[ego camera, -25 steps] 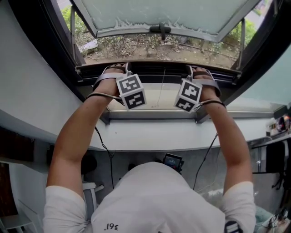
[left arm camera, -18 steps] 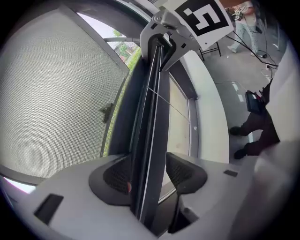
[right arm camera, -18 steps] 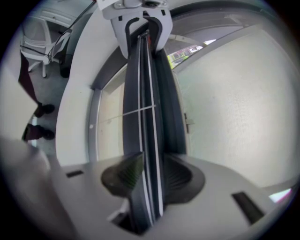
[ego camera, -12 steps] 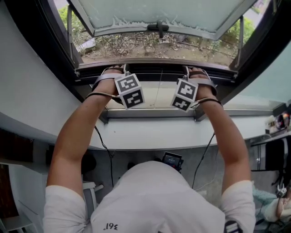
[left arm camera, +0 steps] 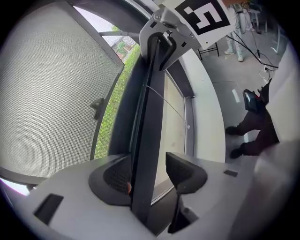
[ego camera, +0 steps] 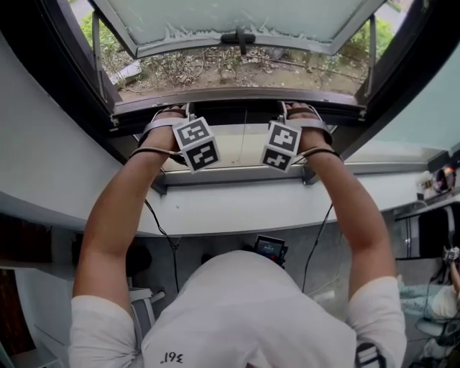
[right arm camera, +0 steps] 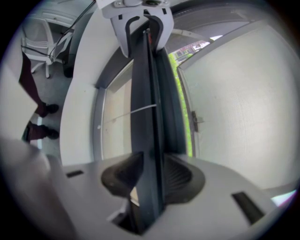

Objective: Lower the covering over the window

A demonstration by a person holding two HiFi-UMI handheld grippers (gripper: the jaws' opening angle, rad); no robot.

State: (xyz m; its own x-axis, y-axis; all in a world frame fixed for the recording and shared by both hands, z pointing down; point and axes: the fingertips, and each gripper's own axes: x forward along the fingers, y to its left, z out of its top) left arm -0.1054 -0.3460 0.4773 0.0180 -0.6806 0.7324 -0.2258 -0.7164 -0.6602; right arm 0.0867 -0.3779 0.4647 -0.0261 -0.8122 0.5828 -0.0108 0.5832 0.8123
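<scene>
At the open window, both arms reached forward and each gripper sat on the covering's dark rail (left arm camera: 146,108). In the head view the rail ran across the opening, between the greenery (ego camera: 215,68) outside and a pale strip of the frame (ego camera: 241,151).

The left hand-held gripper (left arm camera: 151,171) had the rail between its jaws. Its left pad lay against the rail, while the right pad stood a little off, with pale frame showing through the gap, so the jaws were apart rather than clamped. The right hand-held gripper (right arm camera: 149,172) was closed on the same rail farther along, with both pads pressed to its sides.

A thin pale line (left arm camera: 164,98) crossed from the rail over the pale strip. Beyond the rail the window sash (ego camera: 237,18) swung outward, its handle (ego camera: 239,37) at the middle of its near edge. The two marker cubes (ego camera: 195,144) stood close together between the wrists. Nearer the person, a white ledge (ego camera: 237,208) curved across the view, with the white shirt (ego camera: 244,309) below it.
</scene>
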